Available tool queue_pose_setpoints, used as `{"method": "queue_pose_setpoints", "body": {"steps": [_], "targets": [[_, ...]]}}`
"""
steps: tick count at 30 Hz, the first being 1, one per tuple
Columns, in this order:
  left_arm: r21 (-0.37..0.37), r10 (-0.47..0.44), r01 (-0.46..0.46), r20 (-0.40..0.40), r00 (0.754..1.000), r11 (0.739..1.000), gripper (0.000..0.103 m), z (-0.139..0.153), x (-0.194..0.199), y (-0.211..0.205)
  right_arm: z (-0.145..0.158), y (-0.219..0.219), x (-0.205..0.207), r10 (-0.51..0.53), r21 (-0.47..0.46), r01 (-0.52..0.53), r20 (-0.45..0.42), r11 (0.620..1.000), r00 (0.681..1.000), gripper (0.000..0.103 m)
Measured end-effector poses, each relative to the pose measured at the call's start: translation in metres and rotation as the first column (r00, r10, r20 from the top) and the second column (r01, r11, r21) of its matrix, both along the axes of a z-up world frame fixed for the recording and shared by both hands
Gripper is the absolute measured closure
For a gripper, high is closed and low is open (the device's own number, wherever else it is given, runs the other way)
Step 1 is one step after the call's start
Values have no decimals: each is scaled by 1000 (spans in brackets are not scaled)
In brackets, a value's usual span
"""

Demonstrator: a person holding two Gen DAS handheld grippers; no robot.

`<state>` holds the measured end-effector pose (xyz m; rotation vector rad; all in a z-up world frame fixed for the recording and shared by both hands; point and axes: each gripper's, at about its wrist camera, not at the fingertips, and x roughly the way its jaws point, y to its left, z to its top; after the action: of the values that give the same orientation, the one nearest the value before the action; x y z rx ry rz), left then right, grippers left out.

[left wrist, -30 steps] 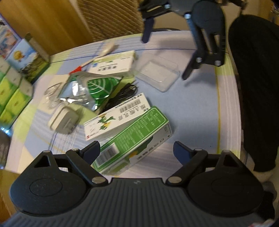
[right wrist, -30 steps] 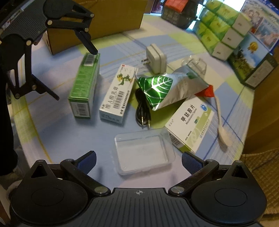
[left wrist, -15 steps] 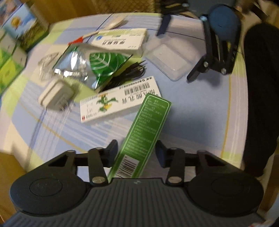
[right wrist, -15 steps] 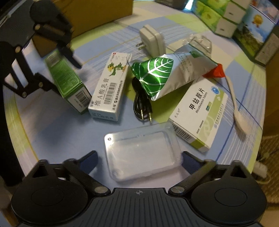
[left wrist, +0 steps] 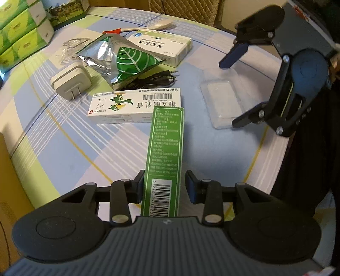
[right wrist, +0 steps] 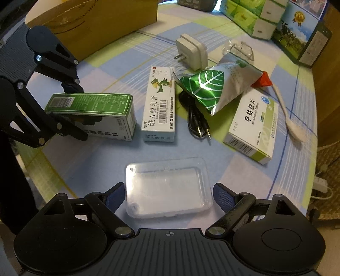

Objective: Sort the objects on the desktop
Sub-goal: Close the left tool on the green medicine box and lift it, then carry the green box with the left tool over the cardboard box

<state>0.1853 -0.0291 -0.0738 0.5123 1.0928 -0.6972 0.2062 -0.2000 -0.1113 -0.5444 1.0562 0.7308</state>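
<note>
On the round table [right wrist: 250,169] with the checked blue, green and white cloth:

- Between the fingers of the left gripper [left wrist: 163,186]: holding the green box [left wrist: 164,157] by its barcode end, jaws closed narrow on the two long sides. In the right wrist view, keeping this box [right wrist: 91,110] lifted at a tilt just beside the white ointment box [right wrist: 160,104], far end close to the cloth (contact with the cloth cannot be told).
- Between the fingers of the right gripper [right wrist: 167,197]: framing the clear plastic case [right wrist: 167,189], jaws standing wide, one blue pad to each side of the case and near its short edges, not pressing it. Case lying flat on the cloth, at the near edge of the table.
- Behind the ointment box: lying as a loose coil, the black audio cable [right wrist: 195,114], two plugs pointing toward the right gripper.
- Over the cable's far end: resting crumpled, the foil pouch [right wrist: 214,89] with the green leaf print, partly overlapping the white tablet box [right wrist: 252,125].
- Beside the tablet box: lying lengthwise, the white plastic spoon [right wrist: 289,114].
- Beyond the pouch: sitting prongs-forward, the white plug adapter [right wrist: 192,52].
- At the table's far edge: standing stacked, green tissue packs [right wrist: 248,17]; at the left, a cardboard box [right wrist: 95,23].
</note>
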Motion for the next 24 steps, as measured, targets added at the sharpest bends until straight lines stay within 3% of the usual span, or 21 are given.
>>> {"method": "queue_pose_setpoints", "body": {"steps": [5, 17, 24], "targets": [[-47, 101, -101, -8, 995, 994, 78, 1, 8, 4, -1, 2, 3, -66, 22, 66, -23, 998, 998, 17], [-94, 230, -228, 10, 973, 969, 78, 11, -3, 9, 25, -4, -7, -255, 87, 252, 24, 964, 967, 19], [-132, 281, -276, 21, 960, 952, 78, 31, -17, 14, 47, -7, -30, -283, 120, 276, 45, 954, 958, 19]]}}
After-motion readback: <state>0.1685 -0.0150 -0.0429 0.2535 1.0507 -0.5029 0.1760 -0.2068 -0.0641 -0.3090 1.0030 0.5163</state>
